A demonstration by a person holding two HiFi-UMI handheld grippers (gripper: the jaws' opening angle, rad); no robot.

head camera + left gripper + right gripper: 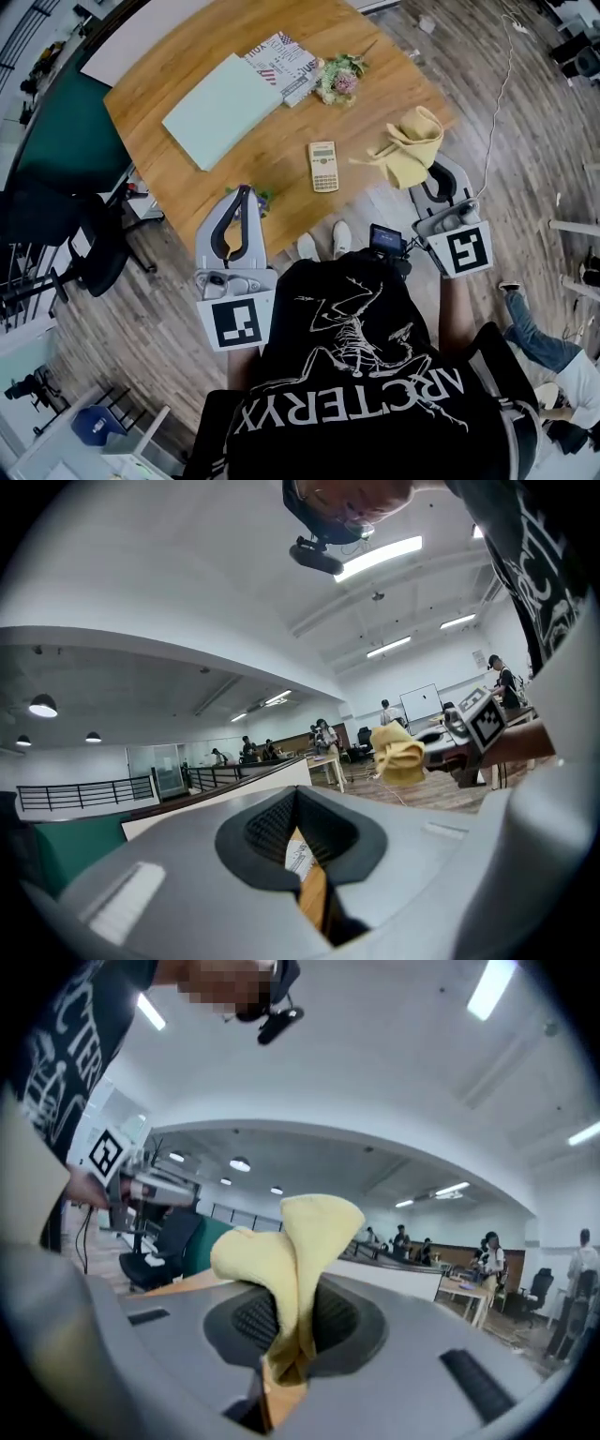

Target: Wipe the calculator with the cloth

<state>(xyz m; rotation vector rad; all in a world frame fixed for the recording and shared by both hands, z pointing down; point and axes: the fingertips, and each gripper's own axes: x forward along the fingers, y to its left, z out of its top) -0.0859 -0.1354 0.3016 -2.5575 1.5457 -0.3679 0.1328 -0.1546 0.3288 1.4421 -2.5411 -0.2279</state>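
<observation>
1. The right gripper has its jaws pinched on a fold of the yellow cloth; most of the cloth bunches up loose beyond its tips, so picking up the cloth looks done.
2. The calculator lies face up on the table, ahead of the right gripper and off to its left; a strip of bare wood separates it from the cloth, so no wiping has begun as far as I can judge.
3. The left gripper has its jaws together with nothing between them; the calculator sits ahead of it and to its right, apart from its tips.
4. Left to do, by my reading: bring the cloth across onto the calculator and rub it over the keys and screen; the left gripper could steady the calculator.
</observation>
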